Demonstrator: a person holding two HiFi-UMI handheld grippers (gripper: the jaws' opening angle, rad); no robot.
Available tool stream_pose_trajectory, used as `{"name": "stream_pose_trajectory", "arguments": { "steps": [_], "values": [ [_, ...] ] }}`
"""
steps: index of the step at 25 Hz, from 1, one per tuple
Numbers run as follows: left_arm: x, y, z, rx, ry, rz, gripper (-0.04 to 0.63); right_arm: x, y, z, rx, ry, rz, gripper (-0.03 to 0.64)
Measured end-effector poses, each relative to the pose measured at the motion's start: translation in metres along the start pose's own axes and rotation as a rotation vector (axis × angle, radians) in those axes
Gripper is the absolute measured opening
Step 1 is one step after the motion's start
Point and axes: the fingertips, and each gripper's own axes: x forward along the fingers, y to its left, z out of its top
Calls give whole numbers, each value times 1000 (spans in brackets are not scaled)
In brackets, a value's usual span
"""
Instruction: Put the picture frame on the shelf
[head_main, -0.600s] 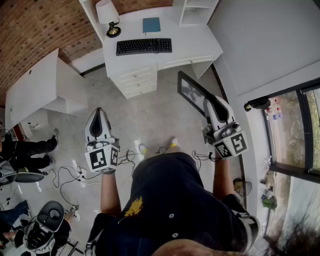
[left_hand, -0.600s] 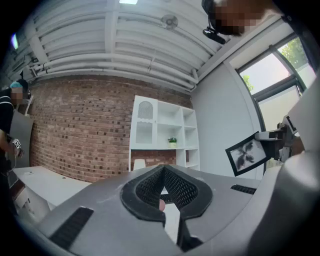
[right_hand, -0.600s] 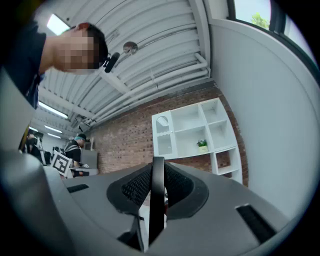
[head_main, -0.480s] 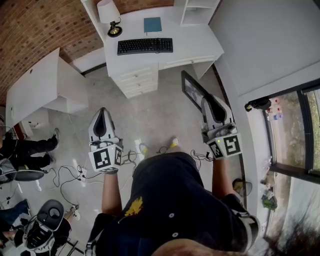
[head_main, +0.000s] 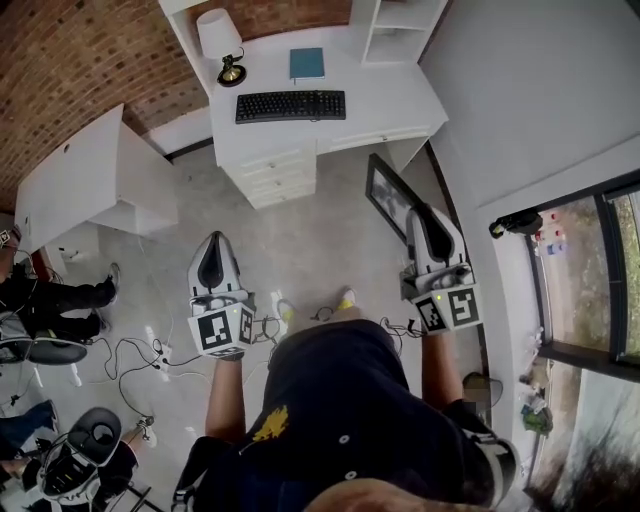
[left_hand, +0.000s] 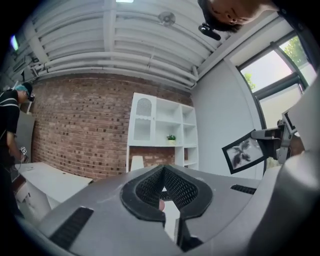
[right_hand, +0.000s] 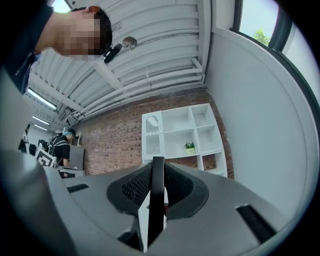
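Note:
The black picture frame with a dark print hangs above the floor, and my right gripper is shut on its edge. In the right gripper view the frame stands edge-on between the pads. The left gripper view shows the frame off to the right. My left gripper is held level over the floor, shut with nothing in it. The white cubby shelf stands ahead against the brick wall, also seen in the right gripper view and at the top of the head view.
A white desk ahead carries a keyboard, a lamp and a blue book. A small plant sits in one cubby. A second white table stands left. Cables lie on the floor. Seated people are at far left.
The desk and shelf have slid down in the head view as the person steps toward them. Both grippers sit a little lower in that view, the frame still held.

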Motion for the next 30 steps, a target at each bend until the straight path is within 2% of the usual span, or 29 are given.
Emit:
{"name": "stream_pose_trajectory", "arguments": {
  "steps": [2,6,12,18,30],
  "values": [
    [5,-17,1,-20,-6,-1,18,3,-12,3,-26,-16,-12,71],
    [19,-52,0,-9,-1,5,18,6,-30,0,-77,-20,12,71],
    [45,-93,3,13,-24,31,18,8,-63,-13,-59,-6,71,71],
    [57,-139,4,39,-15,18,18,0,-98,-20,-16,-5,106,71],
    [112,-156,-7,71,40,-3,18,29,-122,-42,29,20,139,71]
  ]
}}
